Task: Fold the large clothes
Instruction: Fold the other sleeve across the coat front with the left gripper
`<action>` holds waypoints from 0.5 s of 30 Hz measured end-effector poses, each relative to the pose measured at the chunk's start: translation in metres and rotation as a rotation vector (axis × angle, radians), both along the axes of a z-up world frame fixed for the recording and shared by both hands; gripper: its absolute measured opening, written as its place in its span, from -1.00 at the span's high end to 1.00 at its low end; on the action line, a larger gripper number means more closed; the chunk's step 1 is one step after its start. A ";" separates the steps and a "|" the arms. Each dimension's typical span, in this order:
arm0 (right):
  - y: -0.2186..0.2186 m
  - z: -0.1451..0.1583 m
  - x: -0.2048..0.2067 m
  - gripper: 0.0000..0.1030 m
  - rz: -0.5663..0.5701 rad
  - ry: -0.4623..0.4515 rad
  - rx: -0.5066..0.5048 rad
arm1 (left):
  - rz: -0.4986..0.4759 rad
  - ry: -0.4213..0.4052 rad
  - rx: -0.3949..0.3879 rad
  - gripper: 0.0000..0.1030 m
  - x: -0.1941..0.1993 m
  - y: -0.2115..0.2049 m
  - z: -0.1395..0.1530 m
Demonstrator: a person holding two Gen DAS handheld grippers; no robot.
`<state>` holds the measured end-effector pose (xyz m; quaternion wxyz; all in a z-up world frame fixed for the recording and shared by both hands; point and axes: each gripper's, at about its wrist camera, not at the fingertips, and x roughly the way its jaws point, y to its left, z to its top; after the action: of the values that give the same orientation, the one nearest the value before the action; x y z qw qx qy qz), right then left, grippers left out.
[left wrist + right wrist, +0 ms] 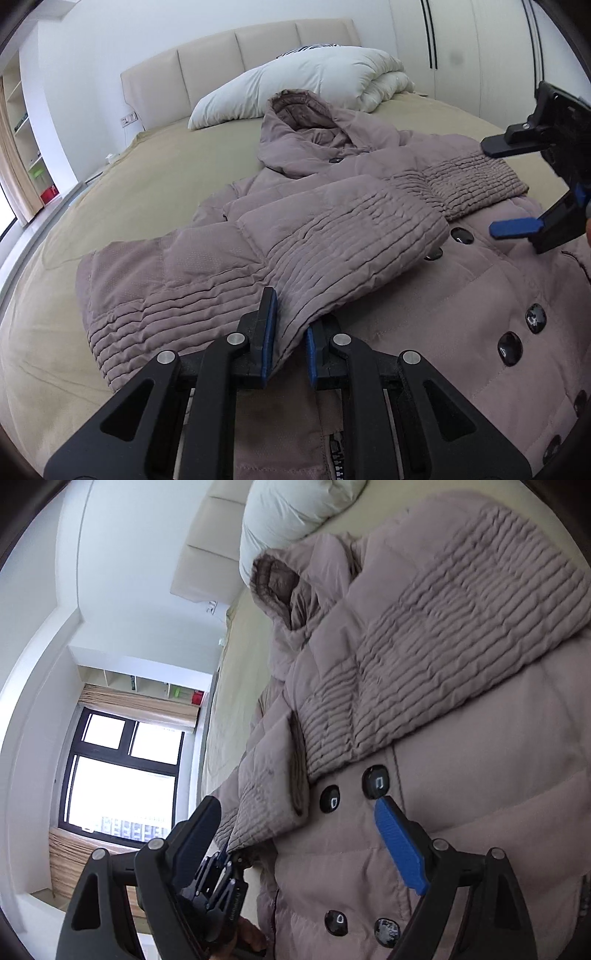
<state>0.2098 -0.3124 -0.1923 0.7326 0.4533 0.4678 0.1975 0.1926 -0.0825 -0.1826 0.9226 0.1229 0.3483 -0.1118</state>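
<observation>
A mauve hooded puffer coat lies front-up on the tan-sheeted bed. The left gripper pinches the ribbed cuff edge of the left sleeve, which stretches ahead of it across the coat's chest. The right gripper hovers spread wide above the black buttons (grasping nothing), the other sleeve folded across just beyond its fingers.

No text, label, brand or number can be read anywhere in either view.

A mauve padded hooded coat lies buttoned, front up, both ribbed sleeves folded across its chest.
</observation>
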 end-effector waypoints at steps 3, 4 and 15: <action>0.023 -0.011 0.012 -0.69 0.048 0.041 0.078 | 0.022 -0.018 -0.050 0.75 -0.010 0.028 0.006; 0.033 -0.013 0.016 -0.68 0.069 0.051 0.094 | 0.022 -0.028 -0.070 0.75 -0.013 0.033 0.009; 0.090 -0.023 0.061 0.46 0.177 0.094 0.143 | 0.038 -0.025 -0.208 0.74 -0.025 0.075 0.025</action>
<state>0.2713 -0.2222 -0.2153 0.6553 0.4703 0.5246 0.2726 0.1676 -0.0078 -0.1575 0.9366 0.0212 0.3253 -0.1282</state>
